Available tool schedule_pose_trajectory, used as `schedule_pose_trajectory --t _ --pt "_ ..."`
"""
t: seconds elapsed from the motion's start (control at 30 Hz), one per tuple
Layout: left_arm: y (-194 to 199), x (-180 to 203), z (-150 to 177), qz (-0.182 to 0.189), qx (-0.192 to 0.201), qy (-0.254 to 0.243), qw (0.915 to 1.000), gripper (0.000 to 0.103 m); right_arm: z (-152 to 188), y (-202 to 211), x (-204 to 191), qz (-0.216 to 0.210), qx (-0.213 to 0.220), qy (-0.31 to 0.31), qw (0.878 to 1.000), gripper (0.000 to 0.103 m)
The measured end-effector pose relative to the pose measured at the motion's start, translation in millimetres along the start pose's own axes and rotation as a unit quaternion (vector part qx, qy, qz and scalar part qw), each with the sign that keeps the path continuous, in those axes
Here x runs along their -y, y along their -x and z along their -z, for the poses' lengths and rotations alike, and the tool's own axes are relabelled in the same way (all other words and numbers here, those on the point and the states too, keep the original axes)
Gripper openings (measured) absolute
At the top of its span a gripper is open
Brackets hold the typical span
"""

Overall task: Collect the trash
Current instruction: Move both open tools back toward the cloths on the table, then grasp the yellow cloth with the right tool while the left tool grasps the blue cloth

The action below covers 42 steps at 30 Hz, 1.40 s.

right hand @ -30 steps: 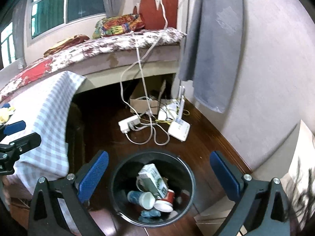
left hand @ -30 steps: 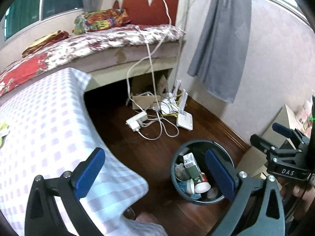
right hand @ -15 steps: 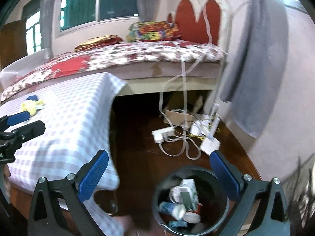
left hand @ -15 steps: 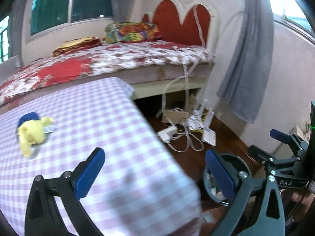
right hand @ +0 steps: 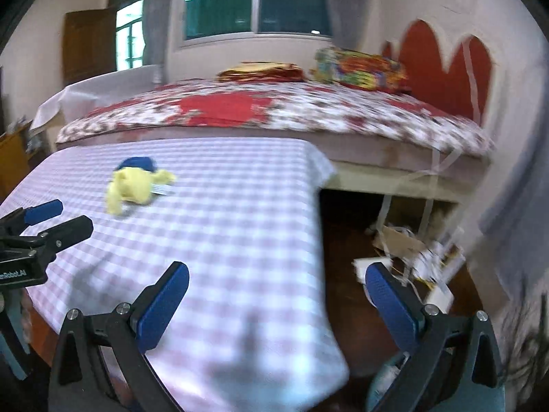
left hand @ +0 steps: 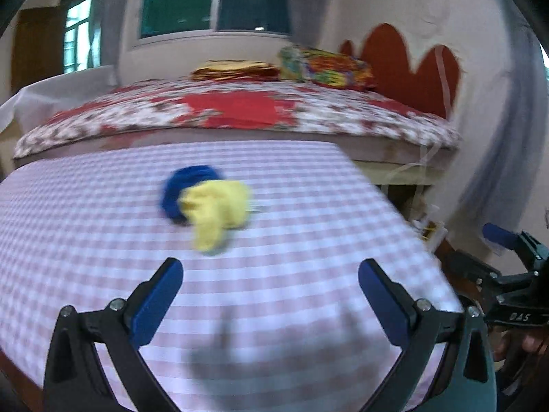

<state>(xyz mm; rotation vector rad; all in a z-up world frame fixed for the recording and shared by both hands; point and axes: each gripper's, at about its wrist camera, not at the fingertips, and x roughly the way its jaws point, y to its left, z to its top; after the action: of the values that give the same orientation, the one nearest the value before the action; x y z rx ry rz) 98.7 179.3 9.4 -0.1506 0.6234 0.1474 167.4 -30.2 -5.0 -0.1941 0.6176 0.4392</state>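
Note:
A crumpled yellow wrapper (left hand: 217, 210) lies on the pink checked tablecloth (left hand: 308, 233), partly over a blue crumpled piece (left hand: 185, 185). My left gripper (left hand: 269, 300) is open and hovers over the cloth, short of the pile, which sits ahead and a little left. The right wrist view shows the same yellow wrapper (right hand: 132, 189) and blue piece (right hand: 137, 163) at the far left of the tablecloth (right hand: 240, 206). My right gripper (right hand: 276, 304) is open above the table's right edge, with nothing between its fingers. The trash bin is out of view.
A bed (left hand: 240, 113) with a red floral cover stands behind the table, with pillows (left hand: 322, 67) and a red headboard (left hand: 405, 68). Cables, a power strip and a cardboard box (right hand: 405, 250) litter the wooden floor right of the table. A grey curtain (right hand: 514, 206) hangs at right.
Both grippers have swung up and left from the trash bin on the floor toward the table. The yellow and blue pile now lies nearly in front of the left gripper. Both stay open.

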Motion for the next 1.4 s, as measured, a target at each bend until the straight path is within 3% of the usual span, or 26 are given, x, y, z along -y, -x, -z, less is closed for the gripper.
schedule_pose_trajectory --t 0.33,0.47,0.57,0.67,0.93,0.97,1.03,1.17,1.23,1.33,1.4 --pt "-12.1 -103.4 -8.0 -0.078 -0.017 0.051 0.9955 0.102 -42.5 -67.3 -101.1 -0.074 -0.016 0.05 0.996 0.103" --pt "-22.2 -136.3 -2.8 -0.075 -0.035 0.087 0.9928 0.102 -53.7 -96.2 -137.2 -0.093 -0.032 0.063 0.993 0.103" --pt "-21.0 -150.3 0.6 -0.056 -0.03 0.113 0.9915 0.1 -60.1 -116.4 -159.9 -0.102 -0.053 0.073 0.991 0.103" --pt "-24.1 -160.8 1.9 -0.06 -0.031 0.127 0.9895 0.096 -65.2 -134.8 -179.2 -0.103 -0.064 0.097 0.988 0.103" --pt "-43.9 -166.4 -1.8 -0.054 -0.042 0.137 0.9883 0.09 -79.9 -171.6 -184.9 -0.106 -0.079 0.1 0.986 0.101" --pt "-48.3 -163.8 -4.2 -0.05 -0.045 0.133 0.9888 0.09 -80.9 -174.0 -183.6 -0.108 -0.08 0.1 0.986 0.097" --pt "-52.5 -155.1 -8.8 -0.043 -0.044 0.121 0.9907 0.09 -81.6 -178.0 -179.4 -0.108 -0.083 0.097 0.986 0.079" --pt "-62.9 -133.5 -23.1 -0.034 -0.039 0.093 0.9943 0.09 -82.1 -181.5 -166.6 -0.109 -0.085 0.09 0.986 0.057" --pt "-69.0 -125.7 -27.6 -0.029 -0.039 0.085 0.9952 0.09 -83.1 -182.2 -156.8 -0.11 -0.082 0.084 0.987 0.04" --pt "-81.4 -112.1 -35.6 -0.02 -0.043 0.069 0.9965 0.09 -84.9 -182.6 -137.0 -0.101 -0.078 0.073 0.989 0.032" --pt "-94.5 -102.2 -42.1 -0.011 -0.049 0.055 0.9972 0.09 -85.3 -183.4 -121.7 -0.088 -0.074 0.064 0.991 0.031"
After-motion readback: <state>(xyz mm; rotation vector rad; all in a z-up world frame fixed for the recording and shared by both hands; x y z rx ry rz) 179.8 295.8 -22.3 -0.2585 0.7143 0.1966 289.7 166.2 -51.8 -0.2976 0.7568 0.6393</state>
